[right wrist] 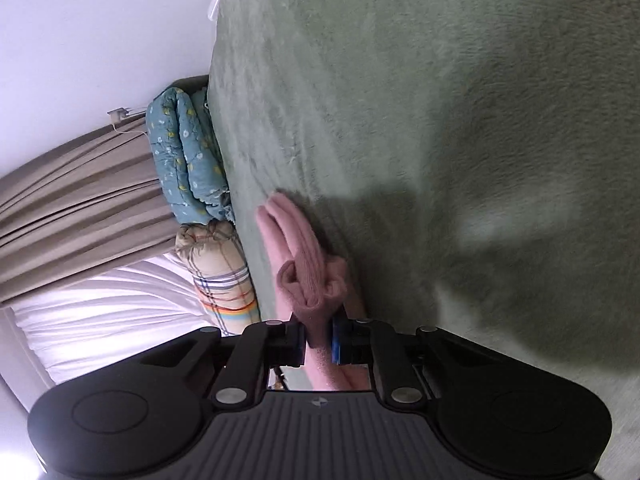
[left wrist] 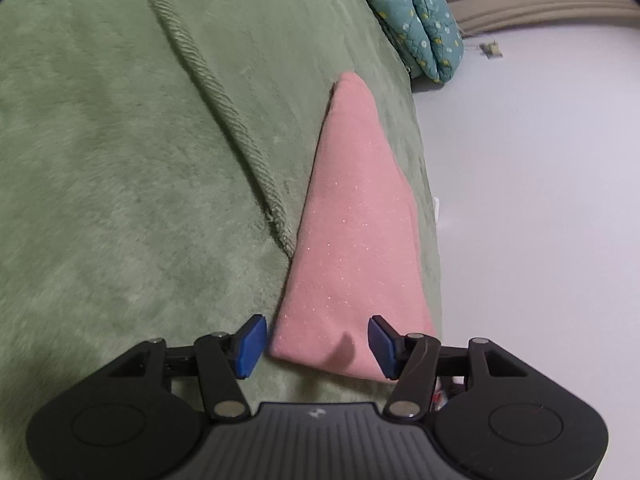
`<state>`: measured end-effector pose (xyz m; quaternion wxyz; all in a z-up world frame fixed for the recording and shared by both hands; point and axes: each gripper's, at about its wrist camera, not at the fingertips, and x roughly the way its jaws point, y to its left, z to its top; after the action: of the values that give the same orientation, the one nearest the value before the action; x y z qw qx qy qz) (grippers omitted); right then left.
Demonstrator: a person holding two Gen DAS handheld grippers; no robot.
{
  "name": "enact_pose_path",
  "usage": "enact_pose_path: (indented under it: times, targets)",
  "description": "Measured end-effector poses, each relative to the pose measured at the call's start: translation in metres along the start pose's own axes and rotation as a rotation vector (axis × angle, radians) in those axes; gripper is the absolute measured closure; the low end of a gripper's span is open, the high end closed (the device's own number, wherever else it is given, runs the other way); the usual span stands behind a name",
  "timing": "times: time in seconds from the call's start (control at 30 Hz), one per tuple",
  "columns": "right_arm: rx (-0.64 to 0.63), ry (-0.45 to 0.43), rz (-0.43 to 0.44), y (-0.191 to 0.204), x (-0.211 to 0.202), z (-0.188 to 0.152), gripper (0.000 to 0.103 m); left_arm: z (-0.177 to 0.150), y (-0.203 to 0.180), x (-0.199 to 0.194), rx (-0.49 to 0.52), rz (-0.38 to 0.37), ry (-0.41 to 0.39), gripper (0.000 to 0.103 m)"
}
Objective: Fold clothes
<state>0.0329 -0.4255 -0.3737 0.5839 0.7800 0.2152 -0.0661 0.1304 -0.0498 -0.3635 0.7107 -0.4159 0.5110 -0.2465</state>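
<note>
Tongs first: right tongs (right wrist: 319, 346) pinch one bunched edge of the single pink garment (left wrist: 352, 240); left tongs (left wrist: 317, 347) gape wide around its near corner. It lies on the green blanket (left wrist: 120, 160). Beyond sit one teal quilt (left wrist: 416, 16), one plaid bundle (right wrist: 224, 272).

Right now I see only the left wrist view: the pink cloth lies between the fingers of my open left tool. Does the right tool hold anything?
Observer: Yes. The right tool is shut on the pink cloth, at one end.
Operator: Is the cloth flat at that end?
Observer: No. Several layers are bunched and curl there.
Operator: Is anything else near it that I miss?
Observer: A plaid pillow lies beside the teal quilt, at the edge of the green blanket.
</note>
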Motion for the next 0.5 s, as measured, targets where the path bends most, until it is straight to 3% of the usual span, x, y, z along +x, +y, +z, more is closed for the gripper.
enact_pose_path:
  times: [0.07, 0.1, 0.13, 0.27, 0.33, 0.5]
  targets:
    - [-0.009, 0.007, -0.009, 0.003, 0.005, 0.002, 0.092, 0.0, -0.004, 0.005, 0.031, 0.003, 0.004, 0.056]
    - [-0.003, 0.009, -0.009, 0.001, 0.004, 0.003, 0.092, 0.001, -0.005, 0.008, 0.042, 0.011, 0.018, 0.074]
    - [0.007, 0.012, -0.007, -0.002, 0.002, 0.004, 0.092, 0.001, -0.005, 0.011, 0.047, 0.017, 0.03, 0.083]
    - [0.019, 0.017, -0.009, -0.01, -0.005, 0.005, 0.091, 0.002, 0.018, 0.005, -0.12, -0.046, 0.032, 0.089]
    - [0.009, 0.012, -0.01, -0.014, -0.015, 0.003, 0.092, 0.0, 0.024, -0.002, -0.15, -0.064, 0.024, 0.091]
    - [-0.002, 0.001, -0.014, -0.027, -0.027, 0.004, 0.092, -0.004, 0.027, -0.013, -0.103, -0.034, 0.016, 0.092]
